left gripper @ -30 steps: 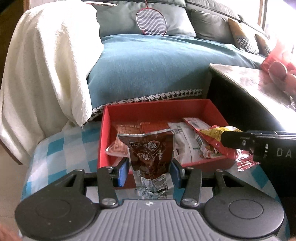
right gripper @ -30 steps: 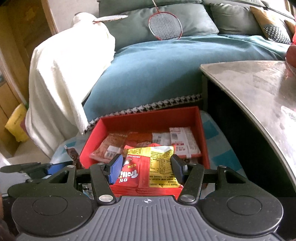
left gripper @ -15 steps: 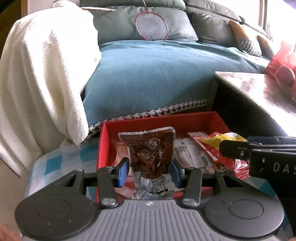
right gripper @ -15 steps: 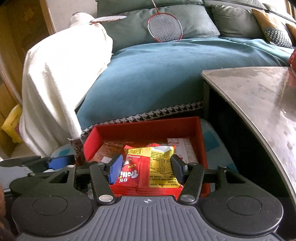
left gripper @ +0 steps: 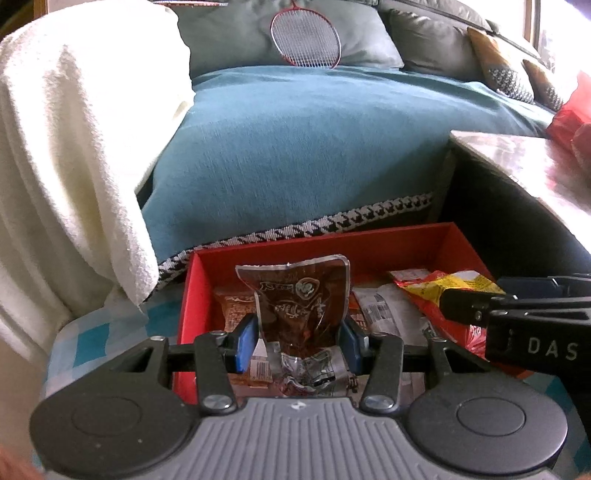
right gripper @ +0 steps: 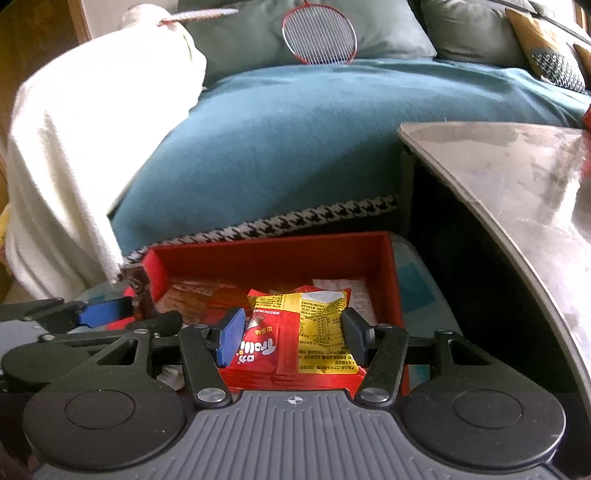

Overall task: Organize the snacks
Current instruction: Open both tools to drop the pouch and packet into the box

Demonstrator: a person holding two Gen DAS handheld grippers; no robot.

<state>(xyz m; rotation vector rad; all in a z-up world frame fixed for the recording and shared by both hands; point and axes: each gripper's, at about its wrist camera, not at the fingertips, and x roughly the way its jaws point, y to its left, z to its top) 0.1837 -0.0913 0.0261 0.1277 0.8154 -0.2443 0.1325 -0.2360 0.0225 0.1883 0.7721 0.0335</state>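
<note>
My left gripper (left gripper: 297, 338) is clamped on a brown pouch (left gripper: 301, 295): glossy, dark, see-through film with pale printed characters and a round emblem, its lower end crumpled into silver foil. The blue pads (left gripper: 246, 341) press its two side edges, and the pouch stands upright between my jaws, its wavy top edge rising well above them. It hangs over the near left part of the red box (left gripper: 325, 242), which lies just ahead of and below my jaws.

My right gripper (right gripper: 291, 334) is clamped on a red-and-yellow packet (right gripper: 303, 328). Its left half is red with white bubble lettering, its right half is yellow with small dark print, and the top corner is torn to a silvery patch. The packet lies flat between my jaws, filling the gap from pad to pad, and its far end reaches out over the near middle of the box (right gripper: 273, 254). In the left view the same packet (left gripper: 443, 291) shows to the right of my left jaws, pinched by the right gripper (left gripper: 476, 306) above the box's right side.

Under both held snacks, the box floor carries more packets: orange-brown ones (left gripper: 234, 310) beyond my left jaws, and white ones with barcodes (left gripper: 380, 306) between the two grippers. The box is open-topped with low red walls, and sits on a blue-and-white check cloth (left gripper: 92, 332).

Further ahead of both jaws are a teal blanket (left gripper: 314, 147), a white towel (left gripper: 74, 147) to the left, and a badminton racket (right gripper: 319, 33) leaning on a grey cushion. A glossy tabletop (right gripper: 517, 177) stands to the right.
</note>
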